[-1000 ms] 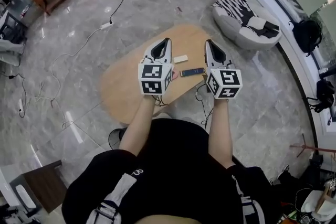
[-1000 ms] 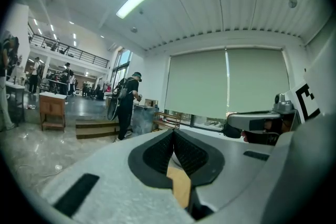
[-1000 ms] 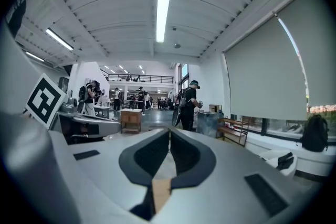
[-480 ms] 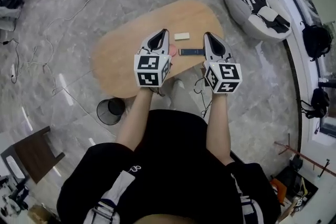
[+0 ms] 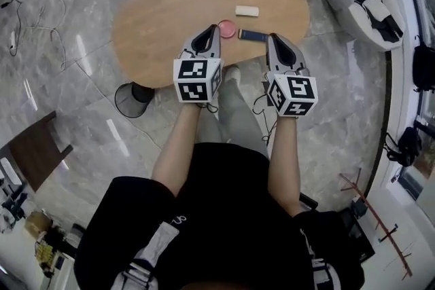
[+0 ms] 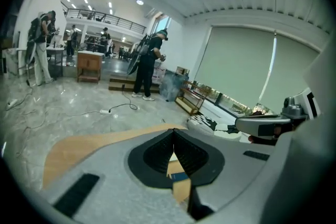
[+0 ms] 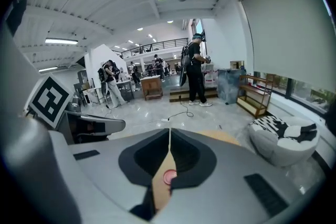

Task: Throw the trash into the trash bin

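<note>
Where oval wood table [image 5: 170, 17] ends: mesh bin [image 5: 132, 100] (round).

1. I'm seeing the left gripper [image 5: 214, 32] and the right gripper [image 5: 271, 39]: pale grey pointed shells, black ribbed jaws.
2. Each has a cube [image 5: 197, 80] with black-and-white square markers.
3. A thin dark cable [image 5: 260, 105] trails below the right cube.
4. The person wears a black short-sleeved top [image 5: 224, 214] and grey trousers [image 5: 234, 122].

The left gripper [image 5: 215, 28] and right gripper [image 5: 270, 37] have sunk toward the table's [image 5: 156, 17] near edge (tips now tilted downward); the pink disc [image 5: 227, 28] shows clear of the left tip; the trash bin [image 5: 129, 100] has come fully into sight.
</note>
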